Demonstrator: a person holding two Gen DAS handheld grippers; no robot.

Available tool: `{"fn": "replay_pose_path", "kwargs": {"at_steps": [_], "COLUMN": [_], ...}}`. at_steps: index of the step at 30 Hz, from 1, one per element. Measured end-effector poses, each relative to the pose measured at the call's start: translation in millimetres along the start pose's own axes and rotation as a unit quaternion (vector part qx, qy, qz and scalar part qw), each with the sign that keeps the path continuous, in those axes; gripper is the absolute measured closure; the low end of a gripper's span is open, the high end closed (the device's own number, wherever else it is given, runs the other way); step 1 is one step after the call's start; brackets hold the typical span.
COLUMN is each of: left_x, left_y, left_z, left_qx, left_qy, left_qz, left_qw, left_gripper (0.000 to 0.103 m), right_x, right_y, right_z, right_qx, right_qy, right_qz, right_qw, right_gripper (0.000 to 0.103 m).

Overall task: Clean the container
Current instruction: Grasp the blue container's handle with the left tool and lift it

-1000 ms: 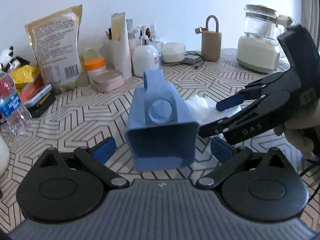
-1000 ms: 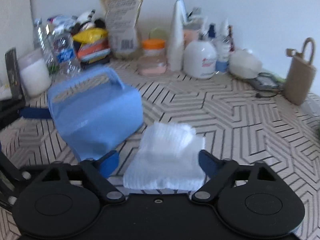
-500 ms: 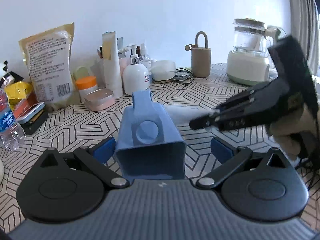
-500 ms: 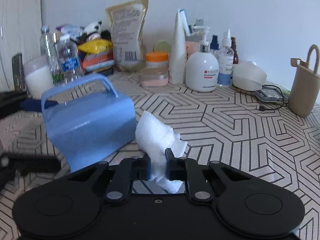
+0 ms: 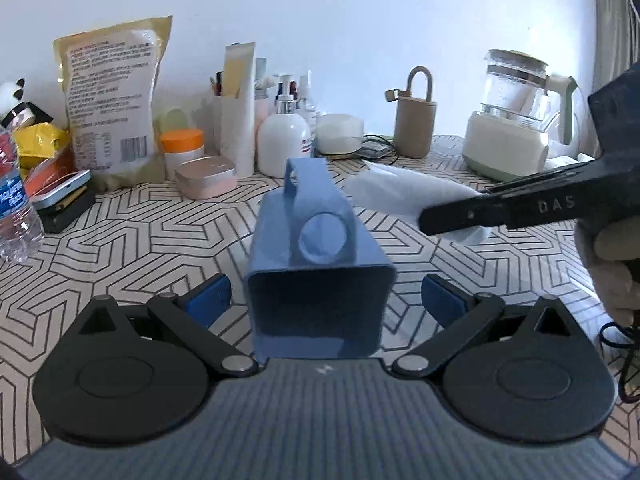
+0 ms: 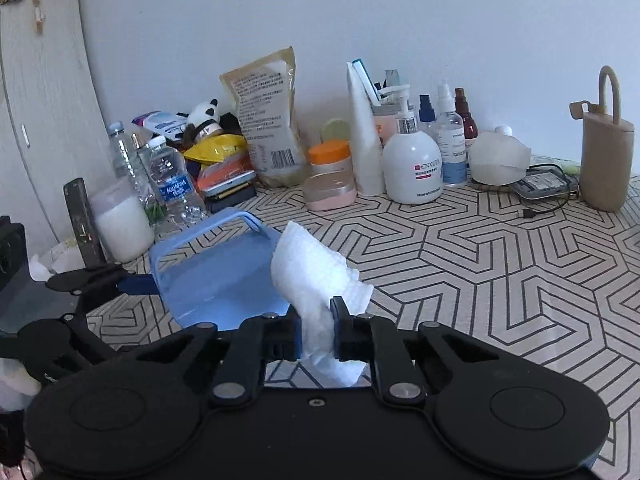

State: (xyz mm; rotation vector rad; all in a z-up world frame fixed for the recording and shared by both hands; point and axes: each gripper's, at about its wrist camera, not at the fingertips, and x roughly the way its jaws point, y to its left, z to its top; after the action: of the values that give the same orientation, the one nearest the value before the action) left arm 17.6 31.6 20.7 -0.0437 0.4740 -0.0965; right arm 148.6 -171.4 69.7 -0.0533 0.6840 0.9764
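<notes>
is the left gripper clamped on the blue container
No, the left gripper stands open, its blue pads set apart from the sides of the blue container that sits between them.

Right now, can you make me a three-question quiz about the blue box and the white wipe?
1. Where is the blue container?
A. between the left gripper's open fingers
B. on a shelf
C. inside the kettle

2. What colour is the lid of the jar beside the big food bag?
A. green
B. orange
C. black

3. What is the right gripper doing?
A. open, empty
B. shut on the white wipe
C. shut on a bottle

Answers: 1 A, the fingers stand either side of it. 2 B, the lid is plainly orange. 3 B, the wipe is pinched.
</notes>
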Motion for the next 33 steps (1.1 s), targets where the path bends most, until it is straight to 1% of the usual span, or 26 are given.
{"fn": "replay_pose_path", "kwargs": {"at_steps": [5, 9, 12, 15, 17, 18, 20, 25, 27, 28, 29, 30, 32, 33], "left_x": [3.8, 12.0, 20.7, 31.4, 38.8, 42.2, 44.7, 48.6, 52.2, 53.7, 54.7, 53.8, 51.6, 48.8], "left_y": [-1.1, -0.1, -2.5, -3.3, -2.1, -1.5, -0.4, 1.8, 3.8, 5.3, 6.9, 8.1, 10.4, 11.0], "left_z": [0.1, 1.3, 3.8, 6.0, 6.1, 5.9, 6.5, 9.3, 11.7, 12.5, 13.1, 12.6, 11.6, 11.1], "left_qx": [0.004, -0.001, 0.004, 0.002, -0.003, -0.005, -0.008, -0.005, -0.006, -0.009, -0.014, -0.019, -0.028, -0.031], "left_qy": [-0.004, 0.005, 0.022, 0.049, 0.071, 0.081, 0.084, 0.08, 0.079, 0.078, 0.077, 0.074, 0.068, 0.06], "left_qz": [0.003, 0.01, 0.009, 0.029, 0.038, 0.039, 0.032, 0.022, 0.029, 0.03, 0.025, 0.021, 0.015, 0.018], "left_qw": [1.0, 0.9999, 0.9997, 0.9984, 0.9967, 0.9959, 0.996, 0.9965, 0.9965, 0.9965, 0.9966, 0.9969, 0.9972, 0.9976], "left_gripper": [0.0, 0.0, 0.0, 0.0, 0.016, 0.03, 0.029, 0.03, 0.03, 0.03, 0.03, 0.03, 0.03, 0.03], "right_x": [-0.9, -1.3, 2.0, 4.4, 5.5, 5.8, 6.7, 15.7, 22.3, 24.9, 27.3, 28.6, 28.7, 28.8], "right_y": [3.5, 6.7, 8.3, 13.7, 16.5, 17.0, 17.1, 16.9, 15.4, 14.2, 12.9, 11.0, 4.4, 3.1], "right_z": [2.6, 4.8, 7.2, 11.1, 13.9, 15.0, 16.8, 20.7, 26.1, 28.7, 31.3, 33.5, 35.7, 34.9], "right_qx": [0.01, 0.009, 0.011, 0.004, 0.001, 0.001, -0.002, -0.027, -0.033, -0.034, -0.035, -0.033, -0.01, -0.004], "right_qy": [-0.008, -0.008, -0.001, 0.008, 0.015, 0.019, 0.025, 0.036, 0.043, 0.045, 0.046, 0.046, 0.035, 0.032], "right_qz": [0.024, 0.039, 0.058, 0.085, 0.104, 0.111, 0.109, 0.081, 0.091, 0.096, 0.1, 0.11, 0.144, 0.155], "right_qw": [1.0, 0.999, 0.998, 0.996, 0.994, 0.994, 0.994, 0.996, 0.994, 0.994, 0.993, 0.992, 0.989, 0.987], "right_gripper": [0.086, 0.086, 0.086, 0.085, 0.085, 0.085, 0.085, 0.085, 0.084, 0.081, 0.081, 0.081, 0.081, 0.081]}}
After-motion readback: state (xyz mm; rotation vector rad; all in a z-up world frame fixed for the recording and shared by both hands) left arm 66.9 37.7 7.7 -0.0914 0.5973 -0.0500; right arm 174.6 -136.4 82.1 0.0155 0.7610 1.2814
